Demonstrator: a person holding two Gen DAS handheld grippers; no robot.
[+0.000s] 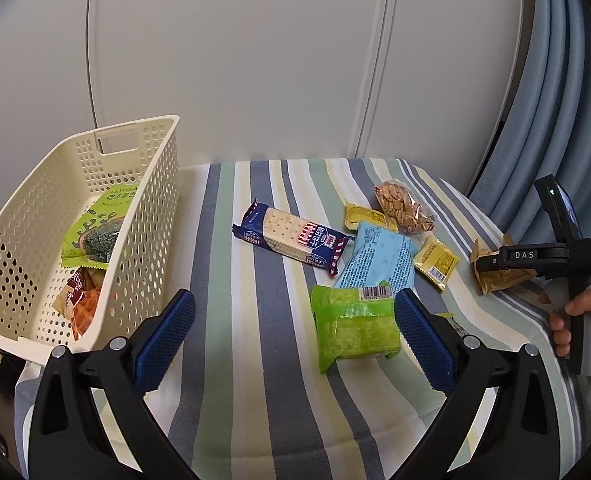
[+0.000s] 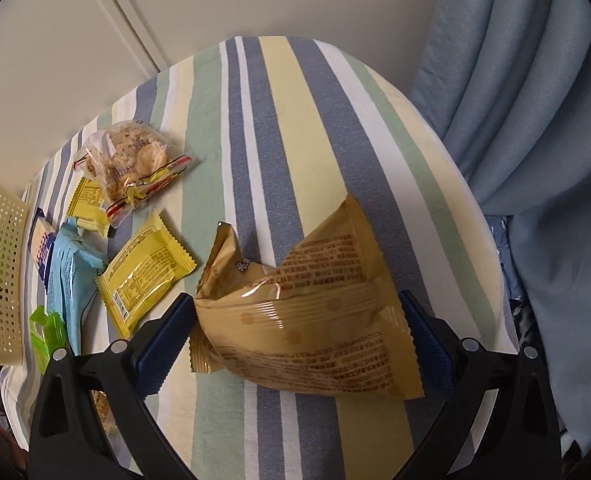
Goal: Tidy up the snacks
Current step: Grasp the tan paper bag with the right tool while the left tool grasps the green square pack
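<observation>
My left gripper (image 1: 295, 336) is open above the striped cloth. A green packet (image 1: 353, 320) lies between its fingers, close against the right pad (image 1: 423, 340). A cream perforated basket (image 1: 151, 216) stands at the left and holds a green seaweed pack (image 1: 95, 224) and an orange snack (image 1: 81, 304). My right gripper (image 2: 295, 340) is open, one pad on each side of a tan packet (image 2: 307, 320). From the left wrist view the right gripper (image 1: 495, 260) sits at the table's right side over that tan packet (image 1: 503, 278).
Loose on the cloth: a blue cracker pack (image 1: 291, 240), a light blue pack (image 1: 375, 264), two yellow packets (image 1: 435, 260) (image 1: 369, 218) and a clear bag of crackers (image 1: 405, 208). A blue curtain (image 2: 515, 120) hangs at right, white cabinet doors (image 1: 255, 60) behind. A hand (image 1: 575, 320) grips the right tool.
</observation>
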